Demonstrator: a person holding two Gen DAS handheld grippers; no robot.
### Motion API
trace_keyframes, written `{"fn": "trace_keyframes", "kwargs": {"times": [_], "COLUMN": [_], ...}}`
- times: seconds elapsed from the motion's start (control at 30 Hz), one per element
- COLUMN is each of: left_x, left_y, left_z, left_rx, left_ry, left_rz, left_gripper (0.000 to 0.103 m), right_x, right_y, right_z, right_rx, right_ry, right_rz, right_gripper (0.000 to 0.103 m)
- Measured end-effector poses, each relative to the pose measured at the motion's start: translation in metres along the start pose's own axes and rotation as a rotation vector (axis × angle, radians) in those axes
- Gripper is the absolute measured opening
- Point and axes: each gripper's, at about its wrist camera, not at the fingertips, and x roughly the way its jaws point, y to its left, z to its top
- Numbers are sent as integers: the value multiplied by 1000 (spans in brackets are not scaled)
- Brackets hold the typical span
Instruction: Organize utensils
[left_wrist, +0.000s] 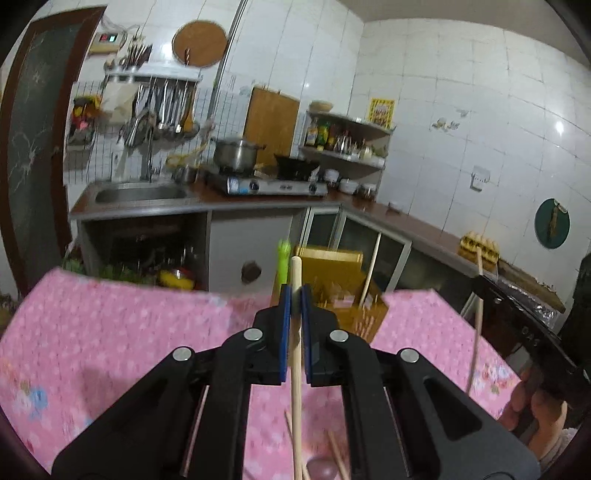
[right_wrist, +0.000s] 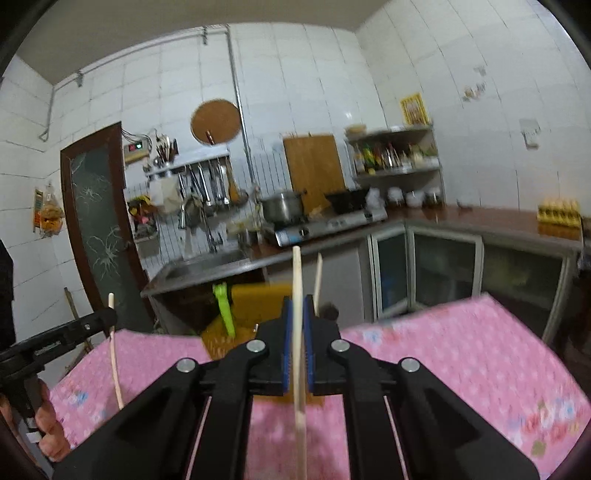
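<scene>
Each gripper is clamped on one chopstick. The left gripper (left_wrist: 295, 295) pinches its stick (left_wrist: 296, 354) between the blue pads, the stick standing roughly upright with its top just above the fingertips and its lower end running down out of view. The right gripper (right_wrist: 296, 306) does the same with a second stick (right_wrist: 297, 332). Both are held above the pink cloth (left_wrist: 110, 332), near its far edge, where a yellow holder (left_wrist: 332, 291) sits just beyond the fingertips.

Judging from this, the task is partly done. The holder already has one chopstick (left_wrist: 371, 273) leaning out of it on the right and a green utensil (left_wrist: 282, 266) sticking up on the left. The two gripped sticks look ready to go in next. More is left: at the near edge of the left view at least two loose sticks (left_wrist: 338, 456) lie on the cloth, with a rounded brownish thing (left_wrist: 323, 469) beside them, perhaps a spoon bowl, too cut off to say.

Much is hard to make out. The holder is blurred in both views and half hidden behind the fingers, so its compartments and any other contents cannot be told. The lower ends of both gripped sticks are cut off by the frame. Whether more utensils lie on the cloth under the grippers cannot be seen
</scene>
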Motion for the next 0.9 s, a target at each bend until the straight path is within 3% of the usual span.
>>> {"fn": "trace_keyframes", "kwargs": {"times": [0.23,0.43,0.57,0.67,0.9], "left_x": [21,59,91,115,146], "left_y": [-25,-37,-37,-39,-35], "left_z": [63,93,93,87,71], "left_rx": [54,79,86,104,109], "left_ry": [-172,-283,-311,-326,-302], "left_rz": [3,35,60,79,88], "left_gripper": [4,4,4,4,4], "right_x": [45,89,109,121,148], "right_y": [14,12,13,20,16], "right_z": [51,71,77,76,51], "right_rx": [5,27,43,-12,-52], "right_ry": [-151,-230,-281,-308,-253], "right_rz": [51,31,21,5,-10], "right_gripper": [6,6,6,6,6]}}
